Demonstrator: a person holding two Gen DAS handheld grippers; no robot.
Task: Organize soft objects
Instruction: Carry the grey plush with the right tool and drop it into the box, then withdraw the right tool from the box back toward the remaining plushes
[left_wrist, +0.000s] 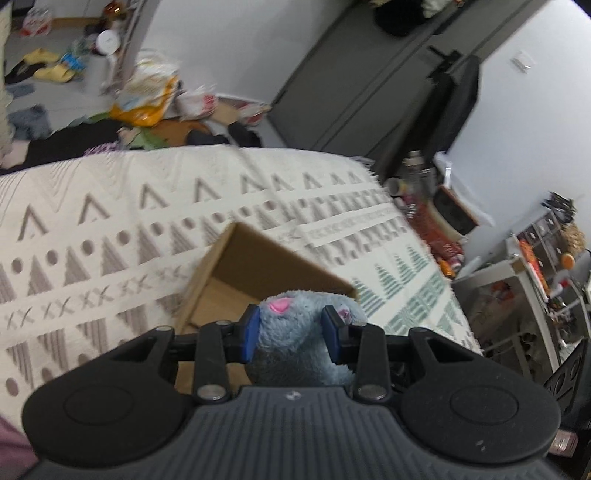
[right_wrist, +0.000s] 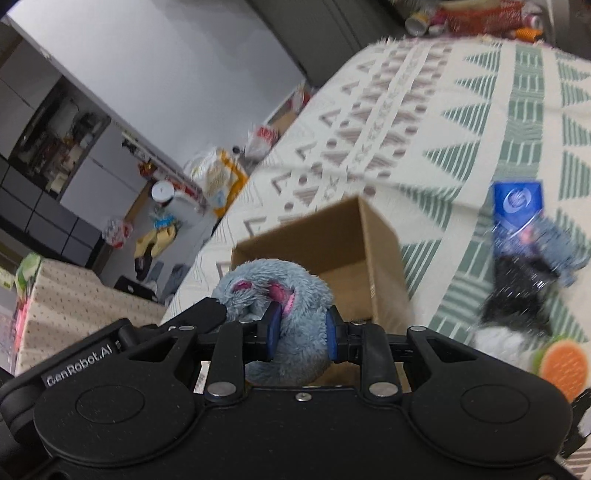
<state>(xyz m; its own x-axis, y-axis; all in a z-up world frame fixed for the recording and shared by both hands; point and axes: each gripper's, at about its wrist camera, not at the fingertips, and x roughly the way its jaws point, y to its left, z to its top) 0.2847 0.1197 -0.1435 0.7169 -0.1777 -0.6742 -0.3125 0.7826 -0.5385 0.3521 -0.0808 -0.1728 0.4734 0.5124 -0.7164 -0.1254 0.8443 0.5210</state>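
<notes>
My left gripper (left_wrist: 291, 334) is shut on a grey-blue plush toy (left_wrist: 295, 332) with pink spots, held just above the near edge of an open cardboard box (left_wrist: 229, 254) on the patterned bedspread (left_wrist: 110, 229). My right gripper (right_wrist: 301, 332) is shut on a second grey-blue plush toy (right_wrist: 273, 280) with pink ears, held in front of the same box (right_wrist: 365, 236). In the right wrist view the other gripper, blurred, shows at the right with its plush (right_wrist: 561, 240). The box floor seen is bare.
A blue-labelled item (right_wrist: 517, 206) and an orange-and-green soft thing (right_wrist: 565, 362) show at the right of the bedspread (right_wrist: 480, 110). Clutter covers the floor beyond the bed (left_wrist: 147, 96). Shelves with small items (left_wrist: 535, 266) stand at the right.
</notes>
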